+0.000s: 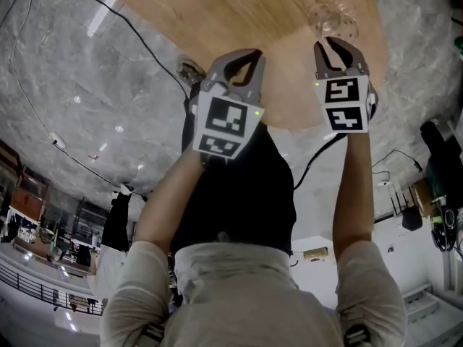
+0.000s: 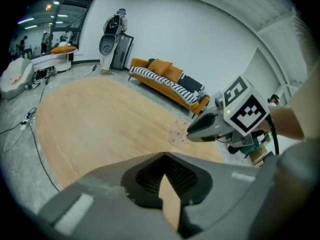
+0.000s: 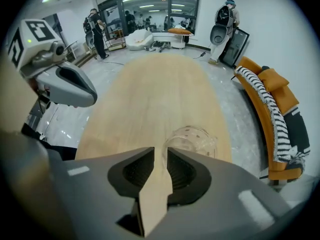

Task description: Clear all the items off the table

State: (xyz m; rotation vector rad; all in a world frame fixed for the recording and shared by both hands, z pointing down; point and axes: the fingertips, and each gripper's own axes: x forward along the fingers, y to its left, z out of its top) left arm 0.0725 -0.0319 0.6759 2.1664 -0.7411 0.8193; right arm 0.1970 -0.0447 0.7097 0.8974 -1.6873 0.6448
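Observation:
A clear glass cup (image 1: 334, 22) stands near the edge of the oval wooden table (image 1: 239, 13); nothing else shows on the tabletop. My right gripper (image 1: 325, 43) points at the cup from just in front. In the right gripper view its jaws (image 3: 161, 151) stand a narrow gap apart, and the cup (image 3: 192, 140) has its near wall right at that gap. I cannot tell whether the wall is between the tips. My left gripper (image 1: 255, 53) hovers over the table edge to the left, tips touching (image 2: 163, 155), holding nothing. From the left gripper view the cup (image 2: 177, 131) sits by the right gripper's tips (image 2: 192, 130).
An orange sofa (image 2: 170, 81) with a striped throw stands beyond the table's far side. A black cable (image 1: 145, 42) runs over the marble floor beside the table. People stand at the far end of the room (image 3: 225, 19).

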